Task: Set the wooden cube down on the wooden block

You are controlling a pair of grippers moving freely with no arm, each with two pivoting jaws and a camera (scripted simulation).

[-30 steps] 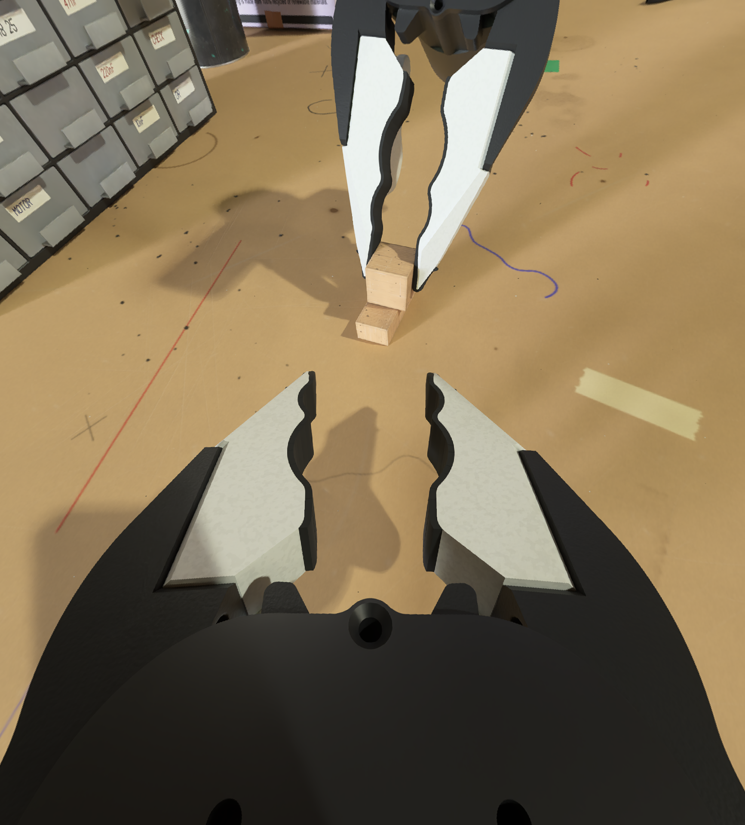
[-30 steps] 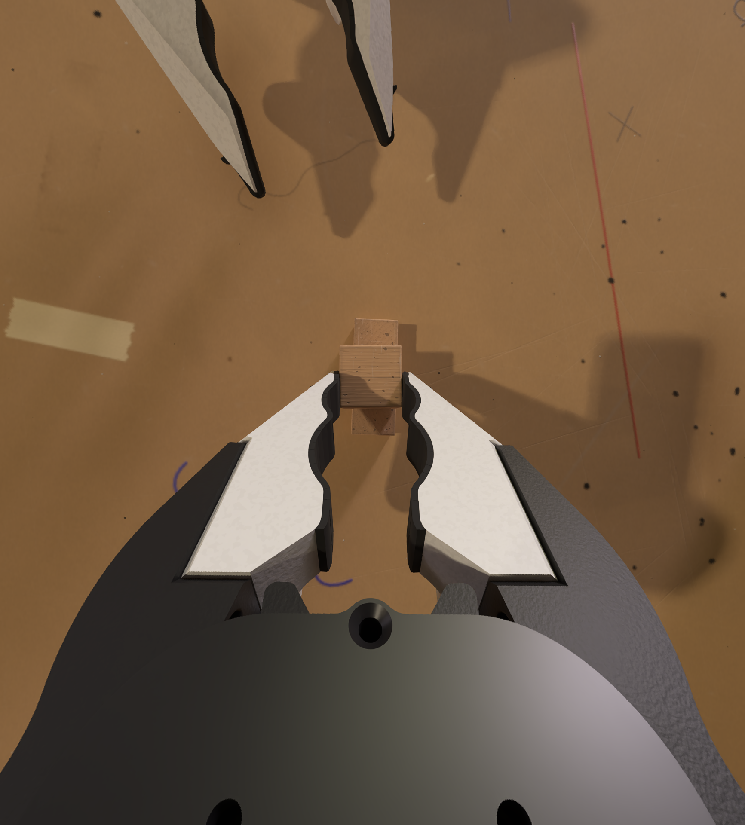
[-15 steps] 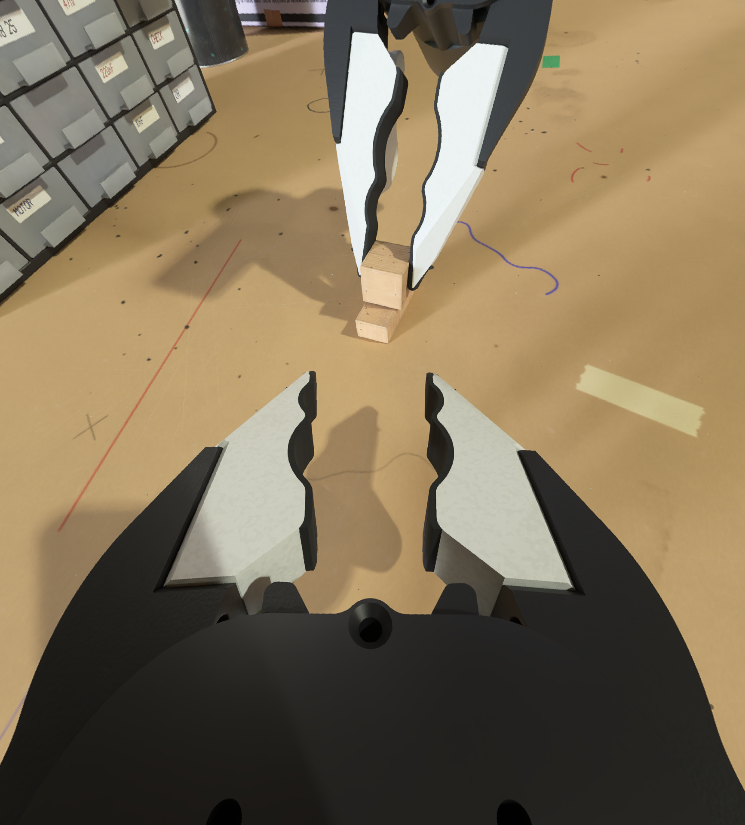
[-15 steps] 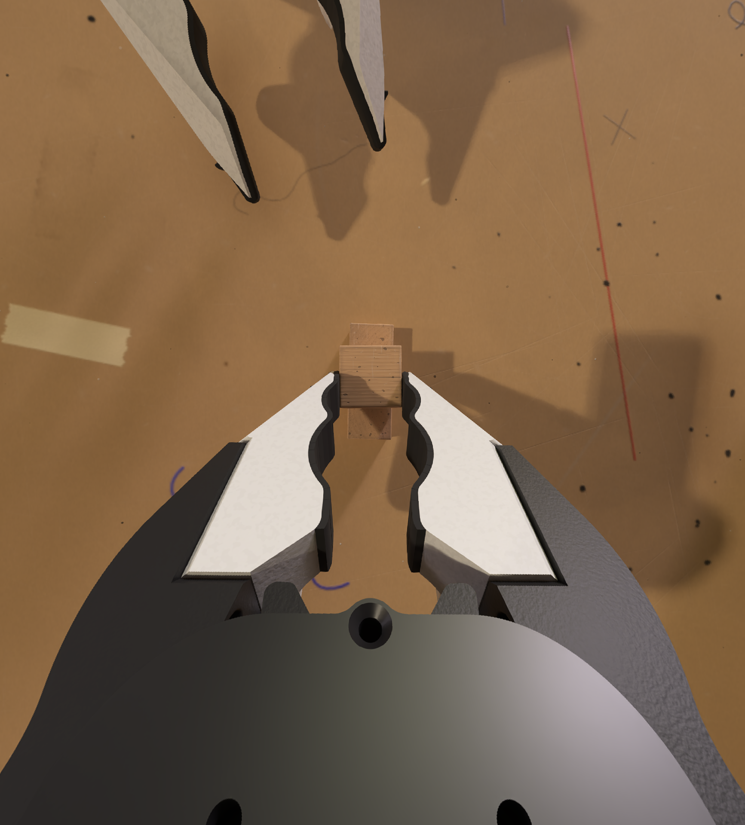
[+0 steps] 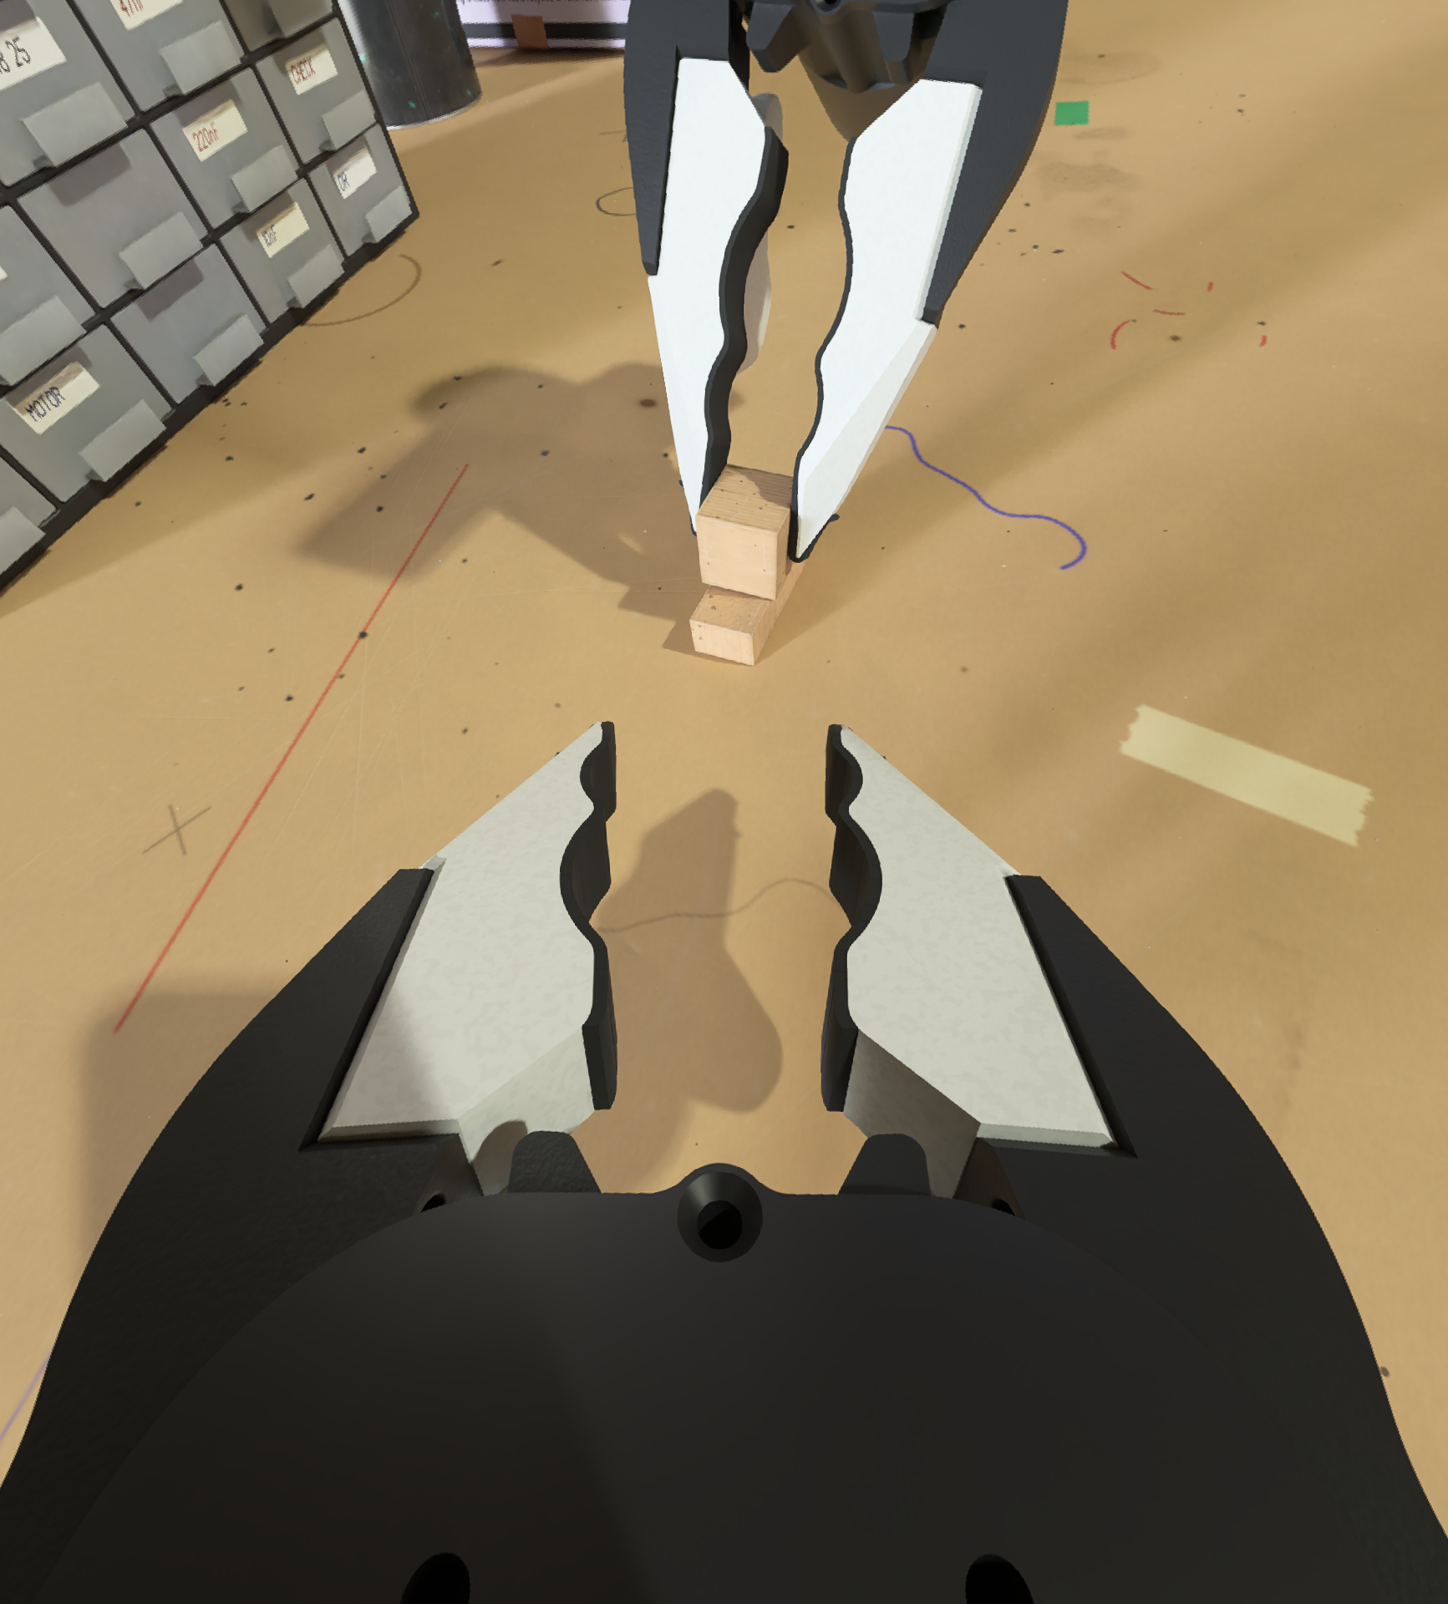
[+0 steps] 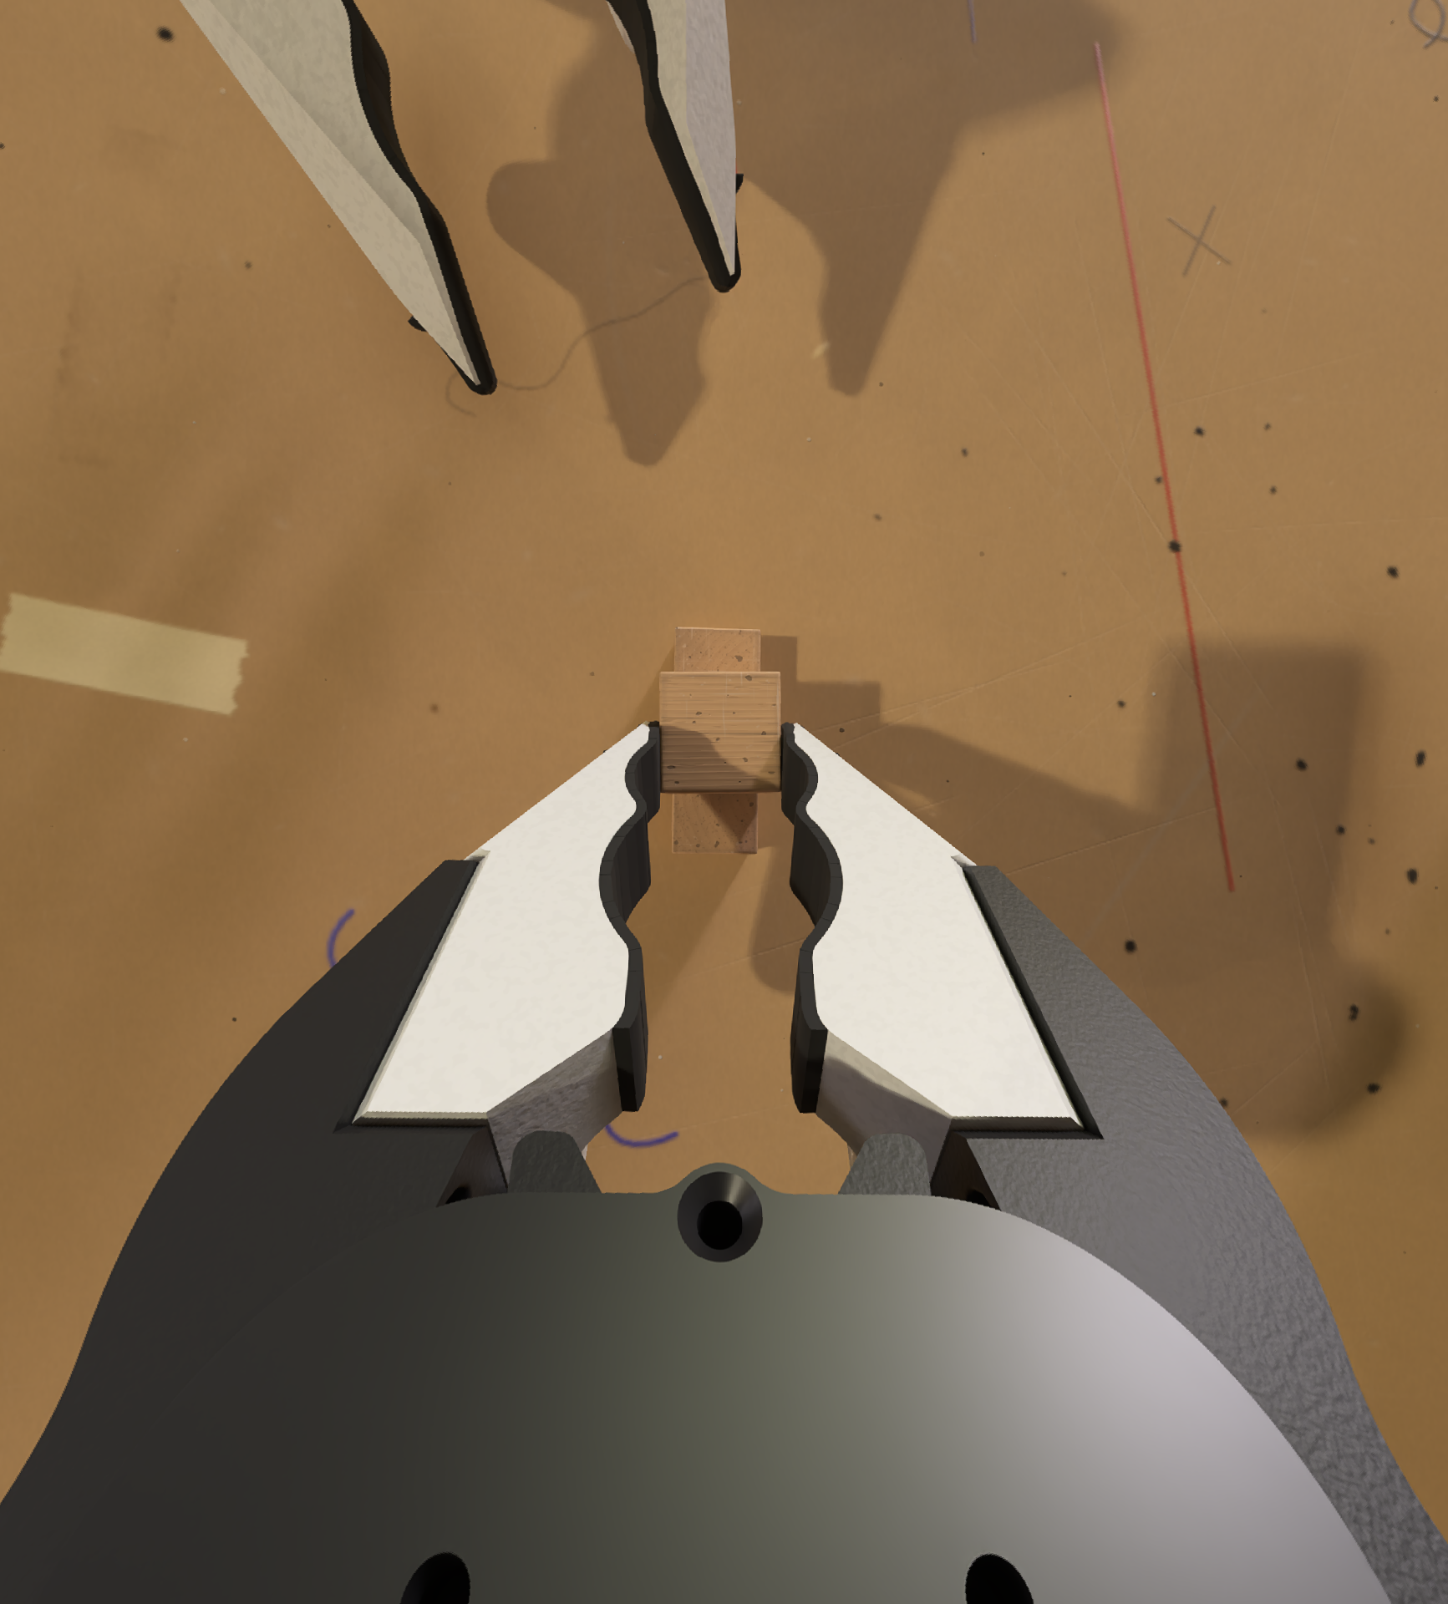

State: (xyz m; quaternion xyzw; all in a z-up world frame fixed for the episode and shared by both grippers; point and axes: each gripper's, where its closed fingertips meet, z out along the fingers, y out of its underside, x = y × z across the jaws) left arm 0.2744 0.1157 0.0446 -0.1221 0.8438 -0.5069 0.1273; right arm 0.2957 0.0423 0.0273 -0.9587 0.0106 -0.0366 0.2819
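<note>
My right gripper point(image 6: 720, 733) points down and is shut on the wooden cube point(image 6: 718, 703). The cube is over the middle of the wooden block point(image 6: 716, 651), which lies on the brown table and sticks out past the cube on two sides. In the left wrist view the right gripper point(image 5: 750, 538) holds the cube point(image 5: 742, 542) with its underside at the block's point(image 5: 729, 629) top. I cannot tell if they touch. My left gripper point(image 5: 720, 733) is open and empty, a short way in front of the block. It also shows in the right wrist view point(image 6: 603, 330).
A grey drawer cabinet point(image 5: 95, 260) stands at the far left, with a dark cylinder point(image 5: 408, 61) behind it. A strip of tan tape point(image 5: 1245, 772) lies on the table to the right, also in the right wrist view point(image 6: 121, 651). A red line point(image 5: 295, 738) runs along the left.
My right gripper has sunk a little with the cube, closer to the block. My left gripper has barely moved and stays open.
</note>
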